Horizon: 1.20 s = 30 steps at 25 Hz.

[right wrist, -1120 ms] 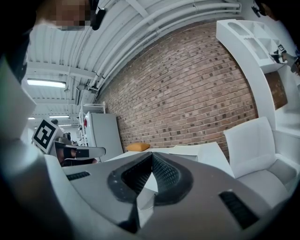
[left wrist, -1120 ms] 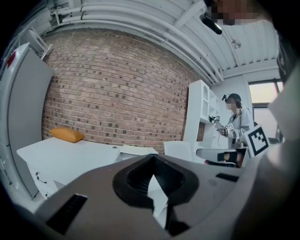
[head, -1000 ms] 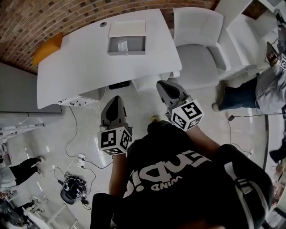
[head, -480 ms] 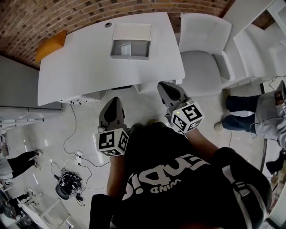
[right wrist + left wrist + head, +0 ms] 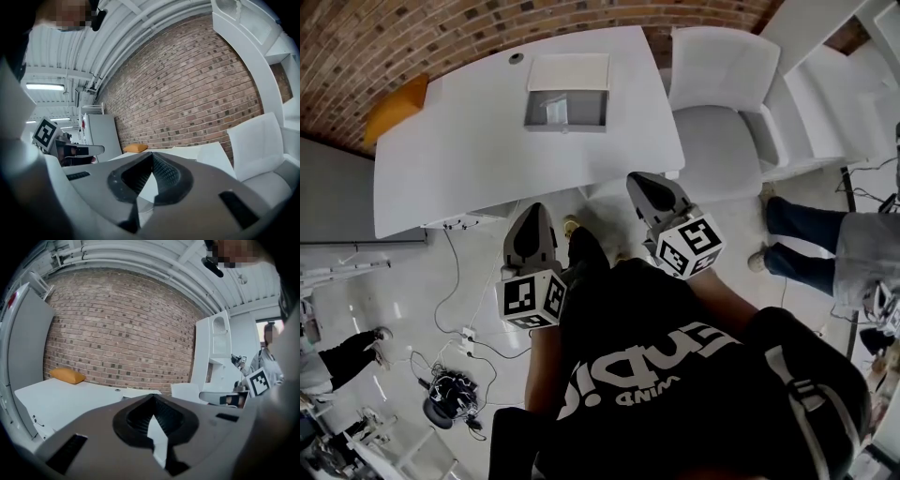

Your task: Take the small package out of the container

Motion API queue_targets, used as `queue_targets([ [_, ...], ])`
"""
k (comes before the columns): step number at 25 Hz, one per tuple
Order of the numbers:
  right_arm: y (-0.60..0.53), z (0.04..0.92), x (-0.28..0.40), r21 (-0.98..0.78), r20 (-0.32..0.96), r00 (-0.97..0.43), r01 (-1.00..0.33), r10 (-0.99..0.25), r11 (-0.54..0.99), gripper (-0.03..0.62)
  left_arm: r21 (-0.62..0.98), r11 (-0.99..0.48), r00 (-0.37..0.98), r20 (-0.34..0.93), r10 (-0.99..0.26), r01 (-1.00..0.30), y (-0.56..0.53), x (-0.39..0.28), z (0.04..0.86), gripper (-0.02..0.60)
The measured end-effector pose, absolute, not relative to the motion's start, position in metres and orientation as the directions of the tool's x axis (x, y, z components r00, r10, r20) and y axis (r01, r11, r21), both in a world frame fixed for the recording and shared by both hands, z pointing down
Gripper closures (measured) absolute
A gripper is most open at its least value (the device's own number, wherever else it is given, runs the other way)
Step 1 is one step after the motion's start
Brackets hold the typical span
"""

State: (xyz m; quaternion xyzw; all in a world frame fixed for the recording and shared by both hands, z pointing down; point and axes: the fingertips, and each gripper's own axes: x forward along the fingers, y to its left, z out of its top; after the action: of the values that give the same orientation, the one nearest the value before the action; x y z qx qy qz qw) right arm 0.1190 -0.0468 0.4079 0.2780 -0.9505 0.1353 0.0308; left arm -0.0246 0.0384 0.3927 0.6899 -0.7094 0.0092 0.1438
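Note:
In the head view a grey open container (image 5: 565, 112) with a white lid (image 5: 569, 71) raised behind it stands on the far side of a white table (image 5: 459, 159). A small pale package (image 5: 555, 110) lies inside it. My left gripper (image 5: 532, 216) and right gripper (image 5: 639, 181) hang close to my body, short of the table's near edge and well away from the container. Both are shut with nothing in them. In the left gripper view the left gripper (image 5: 152, 398) points over the table (image 5: 56, 399). The right gripper (image 5: 151, 154) also faces the table (image 5: 187, 152).
An orange cushion (image 5: 394, 105) lies on the table's left end. A white armchair (image 5: 712, 122) stands right of the table, with white shelving beyond it. Cables and a power strip (image 5: 469, 333) trail across the floor at left. A person's legs (image 5: 825, 234) are at the right.
The table has drifted slightly in the head view as I move. My shoe now shows between the grippers. The person at the right has shifted. Both grippers stay shut and low.

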Motion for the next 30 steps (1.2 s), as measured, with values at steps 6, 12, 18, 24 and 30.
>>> queue_targets([
  [6,-0.066,0.412,0.115,-0.236,0.133,-0.831,-0.556,-0.540,0.797,0.595,0.184,0.021,0.018,0.207,-0.978,-0.983,0.014,-0.031,0.395,0.575],
  [12,-0.088,0.413,0.104,-0.233,0.137,-0.819,-0.573,-0.557,0.785,0.595,0.186,0.006,0.033,0.208,-0.978,-0.982,-0.011,-0.046,0.396,0.577],
  [18,-0.112,0.417,0.090,-0.232,0.155,-0.811,-0.585,-0.564,0.778,0.595,0.199,-0.008,0.052,0.218,-0.975,-0.980,-0.039,-0.063,0.401,0.575],
  [24,-0.138,0.415,0.070,-0.233,0.167,-0.801,-0.599,-0.575,0.766,0.595,0.206,-0.033,0.078,0.215,-0.974,-0.978,-0.072,-0.085,0.400,0.575],
  [30,-0.164,0.406,0.045,-0.227,0.159,-0.785,-0.619,-0.599,0.752,0.594,0.204,-0.073,0.115,0.203,-0.972,-0.976,-0.103,-0.108,0.393,0.575],
])
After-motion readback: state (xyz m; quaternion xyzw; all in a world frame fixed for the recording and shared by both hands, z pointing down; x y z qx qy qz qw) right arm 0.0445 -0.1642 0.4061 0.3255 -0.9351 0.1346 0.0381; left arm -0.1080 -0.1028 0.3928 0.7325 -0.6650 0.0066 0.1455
